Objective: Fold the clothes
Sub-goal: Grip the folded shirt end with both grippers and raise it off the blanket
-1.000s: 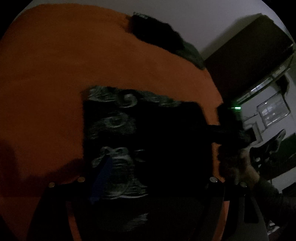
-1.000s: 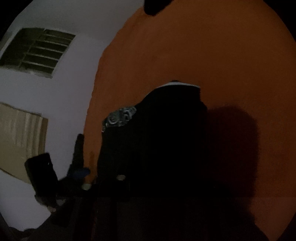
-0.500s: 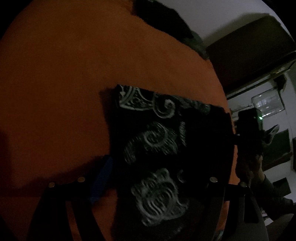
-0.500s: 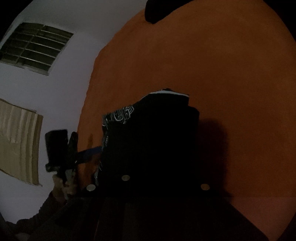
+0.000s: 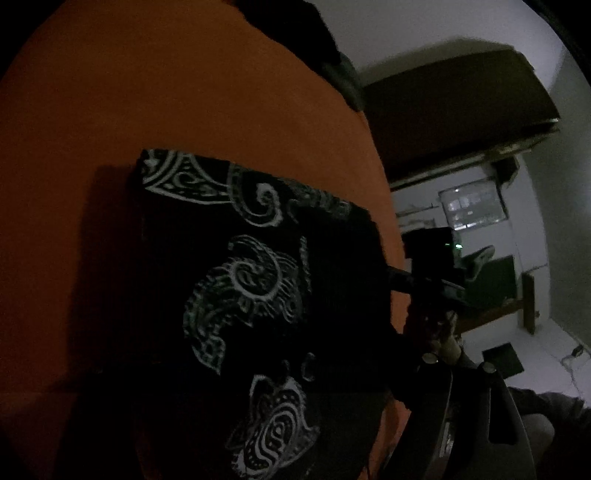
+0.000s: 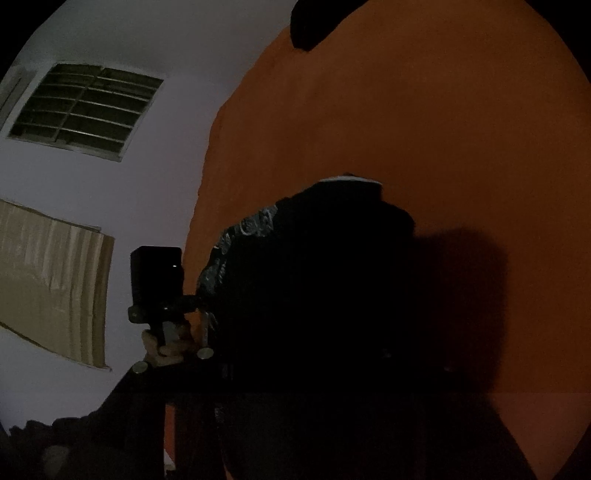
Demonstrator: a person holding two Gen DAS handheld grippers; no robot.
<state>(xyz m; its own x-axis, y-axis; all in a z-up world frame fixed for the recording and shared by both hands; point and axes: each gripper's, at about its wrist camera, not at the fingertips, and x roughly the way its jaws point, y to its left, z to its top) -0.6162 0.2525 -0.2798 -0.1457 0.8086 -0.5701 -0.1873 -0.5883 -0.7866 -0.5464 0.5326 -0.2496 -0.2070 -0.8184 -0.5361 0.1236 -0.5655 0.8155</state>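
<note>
One black garment on an orange surface, two grippers at its edges

Left to right: the left gripper [image 6: 192, 306] is spread at the printed side of the folded black garment [image 5: 255, 280] lying on the orange surface [image 5: 147, 92]; the right gripper [image 5: 397, 280], jaws opening, sits at the opposite edge, its contact with the cloth lost in the dark.

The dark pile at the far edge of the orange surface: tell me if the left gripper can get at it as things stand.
Probably not without moving on. The dark pile lies far across the orange surface, well beyond the folded black printed garment under the left gripper. Nothing stands between, so only distance counts.
</note>
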